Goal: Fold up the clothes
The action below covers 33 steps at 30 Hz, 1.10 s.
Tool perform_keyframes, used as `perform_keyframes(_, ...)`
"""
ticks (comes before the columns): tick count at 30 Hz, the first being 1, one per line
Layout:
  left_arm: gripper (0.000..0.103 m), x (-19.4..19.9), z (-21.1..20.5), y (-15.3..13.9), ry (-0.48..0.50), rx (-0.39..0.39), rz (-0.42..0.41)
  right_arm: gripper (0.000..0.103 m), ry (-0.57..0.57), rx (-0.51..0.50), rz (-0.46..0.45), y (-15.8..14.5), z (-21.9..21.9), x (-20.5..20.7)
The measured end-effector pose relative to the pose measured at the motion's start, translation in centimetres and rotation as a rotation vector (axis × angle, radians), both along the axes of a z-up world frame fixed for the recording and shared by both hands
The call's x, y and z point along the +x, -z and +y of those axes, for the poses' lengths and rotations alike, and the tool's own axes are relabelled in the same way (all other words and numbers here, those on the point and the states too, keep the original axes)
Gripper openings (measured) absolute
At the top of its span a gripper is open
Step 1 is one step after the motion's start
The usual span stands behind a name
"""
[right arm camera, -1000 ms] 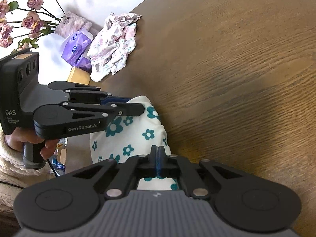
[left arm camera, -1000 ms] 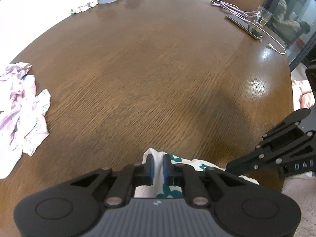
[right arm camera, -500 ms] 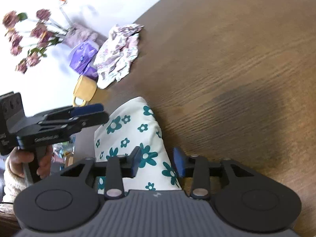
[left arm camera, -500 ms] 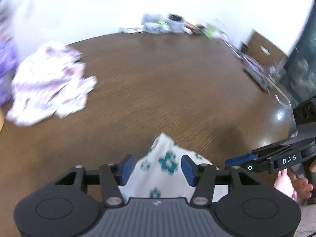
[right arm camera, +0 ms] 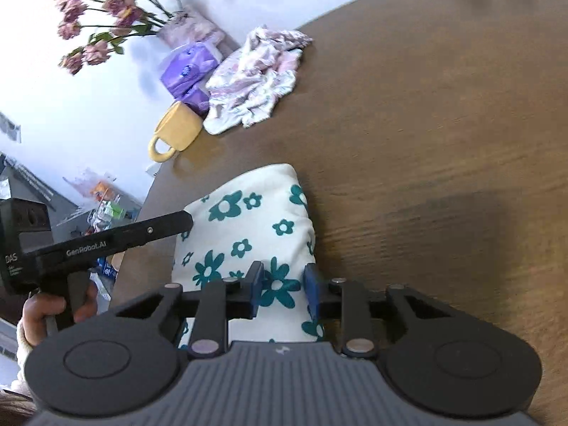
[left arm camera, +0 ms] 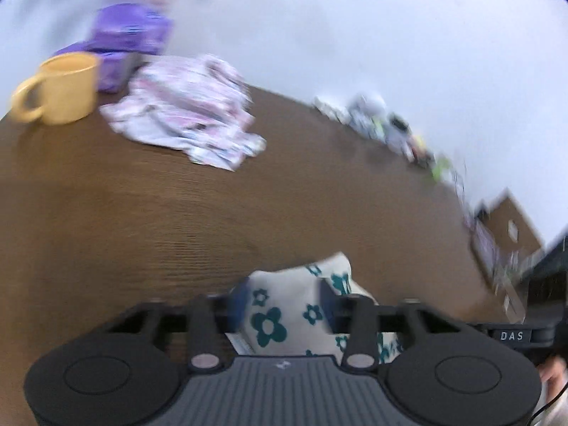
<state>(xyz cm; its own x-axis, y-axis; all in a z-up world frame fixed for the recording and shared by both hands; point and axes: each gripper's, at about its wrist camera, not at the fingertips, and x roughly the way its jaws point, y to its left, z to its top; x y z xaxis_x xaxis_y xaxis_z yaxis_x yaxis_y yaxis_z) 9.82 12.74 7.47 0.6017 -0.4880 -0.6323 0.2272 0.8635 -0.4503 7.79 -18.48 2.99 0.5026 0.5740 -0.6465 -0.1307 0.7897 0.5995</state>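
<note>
So we've got the white cloth with teal flowers (right arm camera: 248, 223) lying folded at the near edge of the brown wooden table (right arm camera: 443, 124), right in front of both grippers. Our right gripper (right arm camera: 283, 293) has its blue pads spread apart with the cloth showing between them, so it's let go and isn't pinching anything. Same story on the left gripper (left arm camera: 284, 301): pads wide apart, cloth (left arm camera: 294, 305) lying in the gap, nothing clamped. In the right wrist view you can see the left gripper (right arm camera: 177, 222) from the side, reaching in over the left edge of the cloth, with a hand (right arm camera: 39, 314) wrapped around its handle.

Further back on the table there's a crumpled pink and white garment (right arm camera: 255, 81), well apart from the flowered cloth. Just beside it sits a yellow mug (right arm camera: 175, 133), and behind that a purple packet (right arm camera: 188, 72) and some dried roses (right arm camera: 99, 14) against the white wall.

The left wrist view is pretty smeared, so the small stuff along the far rim of the table (left arm camera: 142, 213) is too blurry to make out. Mug (left arm camera: 62, 88) and crumpled garment (left arm camera: 191, 113) are still readable there though.
</note>
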Motion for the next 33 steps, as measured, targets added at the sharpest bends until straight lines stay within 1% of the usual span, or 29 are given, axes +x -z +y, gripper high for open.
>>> perform_keyframes(1, 0.067, -0.5, 0.6, 0.2, -0.043, -0.026, -0.008, 0.042, 0.012, 0.011, -0.021, -0.2, -0.3, 0.3)
perform_keyframes(2, 0.067, -0.6, 0.9, 0.4, -0.073, -0.048, -0.005, 0.048, 0.025, 0.023, -0.041, -0.4, -0.5, 0.6)
perform_keyframes(3, 0.067, -0.7, 1.1, 0.8, -0.1, -0.071, 0.0, 0.052, 0.037, 0.034, -0.062, -0.6, -0.8, 0.9)
perform_keyframes(5, 0.067, -0.5, 1.2, 1.6, -0.131, -0.124, 0.03, 0.053, 0.049, 0.039, -0.087, -0.7, -0.8, 2.0)
perform_keyframes(7, 0.067, -0.3, 0.7, 2.2, -0.143, -0.134, 0.041, 0.056, 0.049, 0.029, -0.096, -0.5, -0.3, 3.5)
perform_keyframes(10, 0.065, -0.1, 0.0, 3.1, -0.162, -0.149, 0.058, 0.057, 0.03, 0.014, -0.066, 0.3, 0.8, 5.2)
perform_keyframes(12, 0.051, 0.2, -0.4, 3.9, -0.162, -0.165, 0.075, 0.057, 0.012, 0.013, -0.038, 1.0, 1.5, 5.9)
perform_keyframes(13, 0.046, 0.4, -0.6, 4.2, -0.16, -0.173, 0.083, 0.055, 0.004, 0.029, -0.022, 1.3, 1.7, 6.0)
perform_keyframes(14, 0.043, 0.4, -0.7, 4.5, -0.164, -0.175, 0.083, 0.053, -0.004, 0.044, -0.007, 1.7, 1.9, 6.1)
perform_keyframes(15, 0.041, 0.5, -0.7, 4.8, -0.171, -0.181, 0.086, 0.042, -0.004, 0.058, -0.003, 1.9, 2.0, 6.0)
perform_keyframes(16, 0.041, 0.6, -0.6, 4.9, -0.178, -0.193, 0.089, 0.034, -0.004, 0.071, 0.001, 2.0, 2.1, 6.0)
perform_keyframes(18, 0.043, 0.6, -0.2, 5.2, -0.192, -0.217, 0.096, 0.027, 0.0, 0.068, -0.013, 1.9, 1.9, 5.7)
perform_keyframes(20, 0.06, 0.6, 0.2, 5.2, -0.22, -0.233, 0.097, 0.027, -0.001, 0.068, -0.022, 1.8, 1.5, 5.6)
perform_keyframes(21, 0.062, 0.6, 0.4, 5.1, -0.239, -0.238, 0.094, 0.031, -0.003, 0.07, -0.024, 1.8, 1.3, 5.6)
perform_keyframes(22, 0.064, 0.5, 0.5, 5.0, -0.256, -0.234, 0.081, 0.043, 0.01, 0.063, -0.033, 1.6, 1.1, 5.7)
perform_keyframes(23, 0.064, 0.6, 0.4, 4.8, -0.263, -0.231, 0.071, 0.05, 0.012, 0.061, -0.035, 1.6, 1.3, 5.9)
perform_keyframes(24, 0.063, 0.8, 0.3, 4.8, -0.265, -0.234, 0.073, 0.053, 0.014, 0.059, -0.038, 1.6, 1.4, 6.1)
perform_keyframes(25, 0.06, 1.0, 0.2, 4.9, -0.262, -0.24, 0.078, 0.053, 0.016, 0.057, -0.041, 1.6, 1.6, 6.2)
perform_keyframes(26, 0.05, 1.2, -0.1, 5.1, -0.255, -0.24, 0.082, 0.053, 0.018, 0.054, -0.043, 1.6, 1.7, 6.4)
perform_keyframes(27, 0.043, 1.5, -0.3, 5.2, -0.249, -0.24, 0.086, 0.051, 0.019, 0.052, -0.046, 1.6, 1.9, 6.6)
perform_keyframes(28, 0.039, 1.7, -0.5, 5.4, -0.251, -0.231, 0.091, 0.047, 0.021, 0.05, -0.049, 1.6, 2.1, 6.8)
perform_keyframes(29, 0.038, 1.8, -0.8, 5.6, -0.254, -0.224, 0.095, 0.042, 0.023, 0.048, -0.052, 1.6, 2.2, 6.9)
perform_keyframes(30, 0.038, 1.9, -0.8, 5.8, -0.259, -0.231, 0.096, 0.029, 0.025, 0.046, -0.054, 1.6, 2.4, 7.1)
perform_keyframes(31, 0.038, 1.9, -0.7, 5.9, -0.265, -0.238, 0.098, 0.024, 0.027, 0.043, -0.057, 1.6, 2.5, 7.3)
perform_keyframes(33, 0.044, 1.5, -0.1, 5.8, -0.293, -0.255, 0.093, 0.021, 0.032, 0.044, -0.061, 1.6, 2.4, 7.3)
